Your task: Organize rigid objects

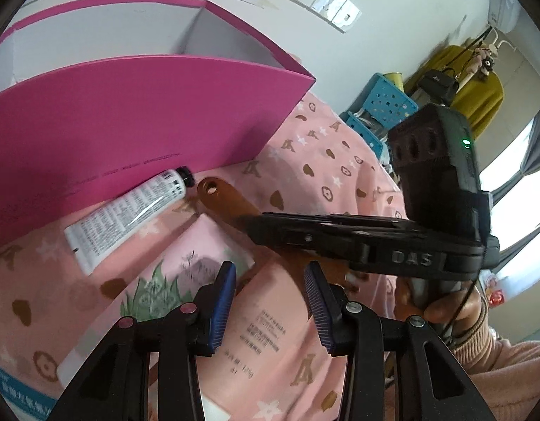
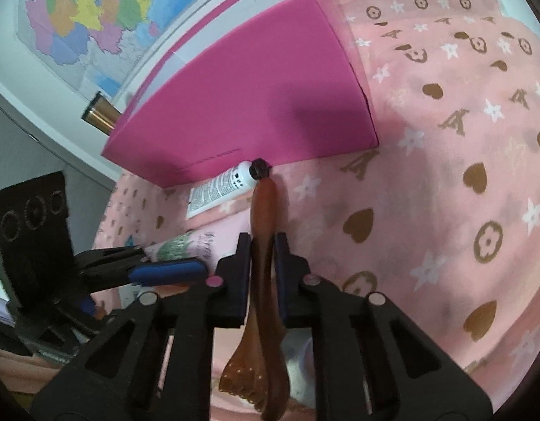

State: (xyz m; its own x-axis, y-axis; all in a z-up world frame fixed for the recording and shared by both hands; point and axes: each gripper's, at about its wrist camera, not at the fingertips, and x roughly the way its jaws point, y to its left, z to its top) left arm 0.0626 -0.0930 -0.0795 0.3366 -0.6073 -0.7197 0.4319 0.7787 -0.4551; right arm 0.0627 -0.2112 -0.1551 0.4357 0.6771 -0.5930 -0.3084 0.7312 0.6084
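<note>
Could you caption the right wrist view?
Right tongs clamp a brown wooden brush near a magenta box.

I can't see the brown comb's (image 1: 223,199) teeth because the right gripper (image 1: 270,222) covers them.

Glossy brown comb (image 2: 264,245), matt magenta cardboard box (image 2: 256,105), soft fleecy pink blanket (image 2: 445,182).

Home bedroom. Evidence: pink patterned blanket (image 2: 445,140) on bed; map (image 2: 87,17) on wall above it; coat (image 1: 480,87) and handbag (image 1: 440,82) hanging beyond bed; curtained window (image 1: 526,182) beside coat.
</note>
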